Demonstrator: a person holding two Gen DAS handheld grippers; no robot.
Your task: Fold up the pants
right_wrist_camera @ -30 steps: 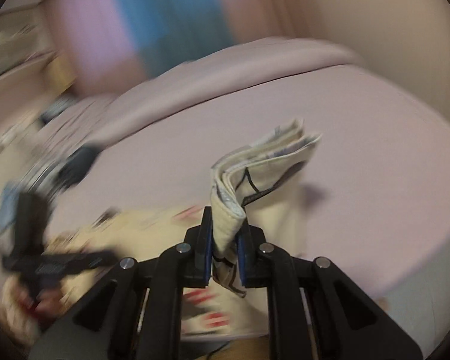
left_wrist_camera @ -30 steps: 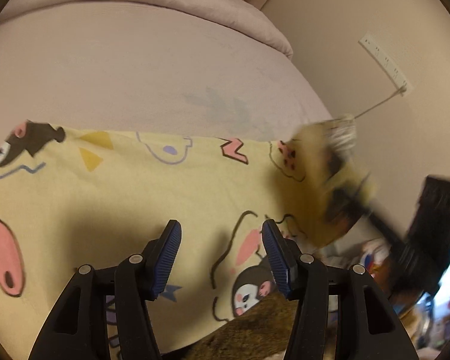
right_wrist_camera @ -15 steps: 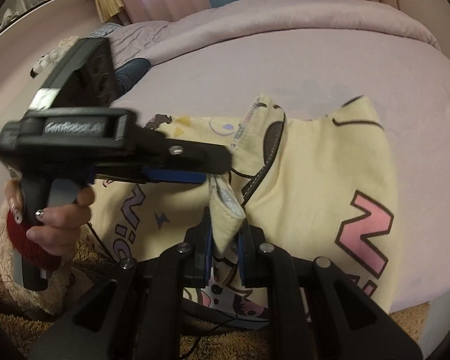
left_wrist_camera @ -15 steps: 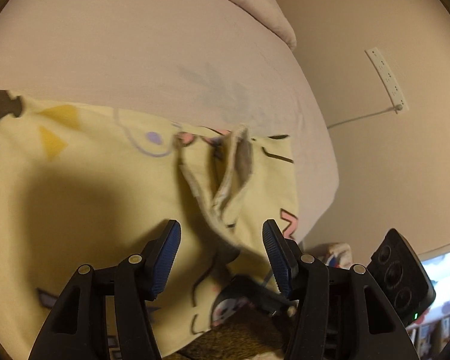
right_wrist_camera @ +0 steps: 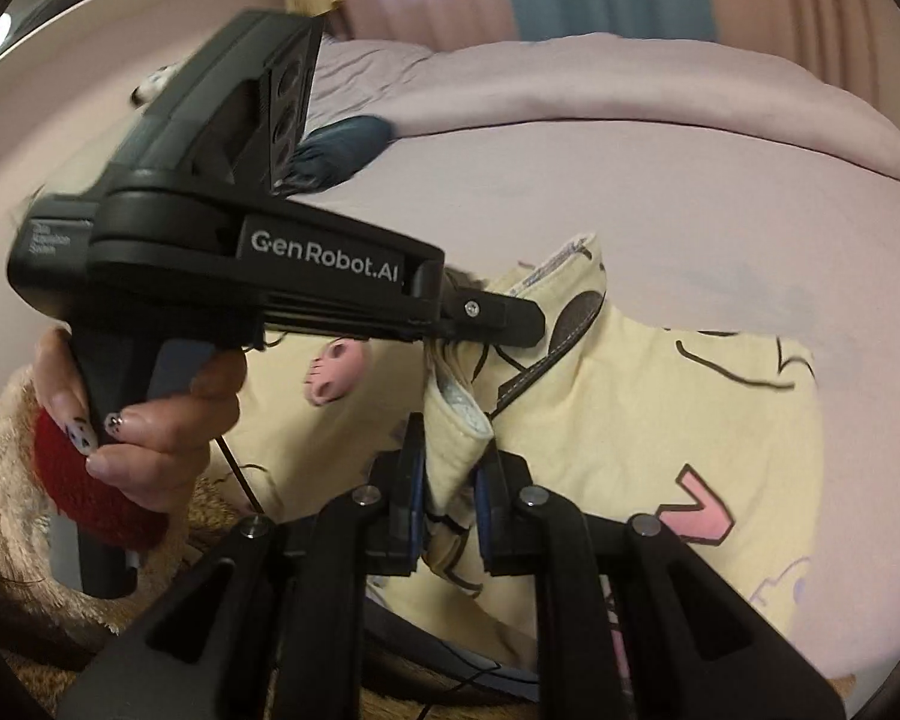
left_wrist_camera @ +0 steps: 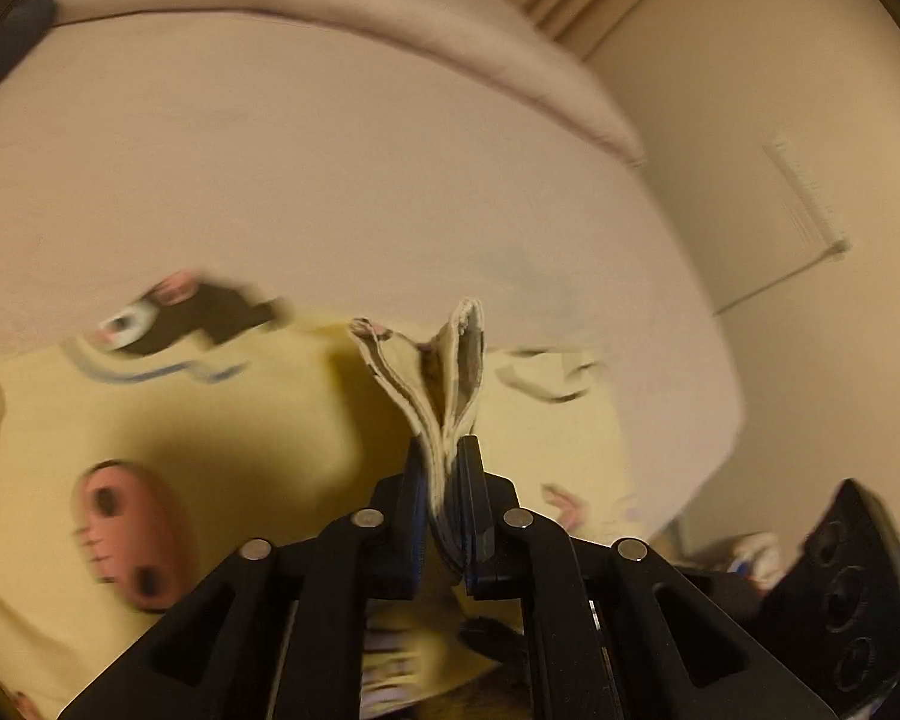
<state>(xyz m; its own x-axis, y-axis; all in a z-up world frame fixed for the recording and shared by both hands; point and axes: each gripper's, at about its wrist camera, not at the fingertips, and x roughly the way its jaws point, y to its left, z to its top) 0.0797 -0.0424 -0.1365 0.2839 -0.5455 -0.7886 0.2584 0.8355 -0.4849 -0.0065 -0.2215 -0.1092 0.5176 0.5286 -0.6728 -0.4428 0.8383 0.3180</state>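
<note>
Pink bedding (right_wrist_camera: 660, 192) is lying under the yellow cartoon-print pants (right_wrist_camera: 660, 420), with a beige wall (left_wrist_camera: 780, 90) at right. In the right view, the left gripper (right_wrist_camera: 486, 324) is crossing in front, pinching a bunched hem; the right gripper (right_wrist_camera: 450, 480) is clamping another fold just beside it.

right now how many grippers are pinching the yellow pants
2. The left gripper is shut on a bunched edge of the yellow pants on the bed; the right gripper is shut on another fold right beside it.
</note>
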